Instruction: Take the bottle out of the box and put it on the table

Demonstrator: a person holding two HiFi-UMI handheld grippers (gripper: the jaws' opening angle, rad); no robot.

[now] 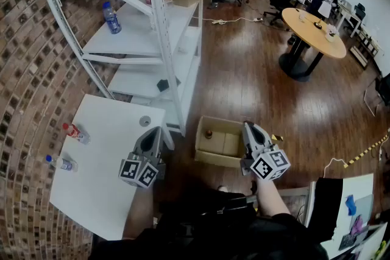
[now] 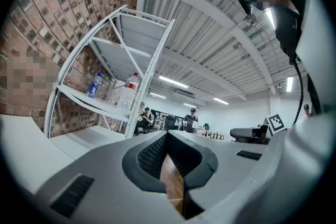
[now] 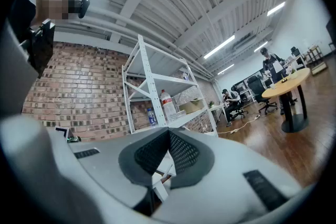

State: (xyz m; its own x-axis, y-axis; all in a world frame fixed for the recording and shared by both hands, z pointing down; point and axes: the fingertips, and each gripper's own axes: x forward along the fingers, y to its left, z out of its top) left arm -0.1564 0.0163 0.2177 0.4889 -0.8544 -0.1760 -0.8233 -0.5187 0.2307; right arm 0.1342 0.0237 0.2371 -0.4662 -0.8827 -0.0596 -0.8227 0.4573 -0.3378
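Approach to the grasp. We hold the left gripper [image 1: 151,134] and the right gripper [image 1: 248,129] roughly level, each with its jaws pressed together on nothing. The bottle [image 1: 208,133] sits in the open box [image 1: 217,159] on the floor, at its upper left in the head view, just beside the white table [image 1: 103,192]. We judge that one gripper should spread first, descend clear of the flaps, and pinch the bottle's body below the cap.
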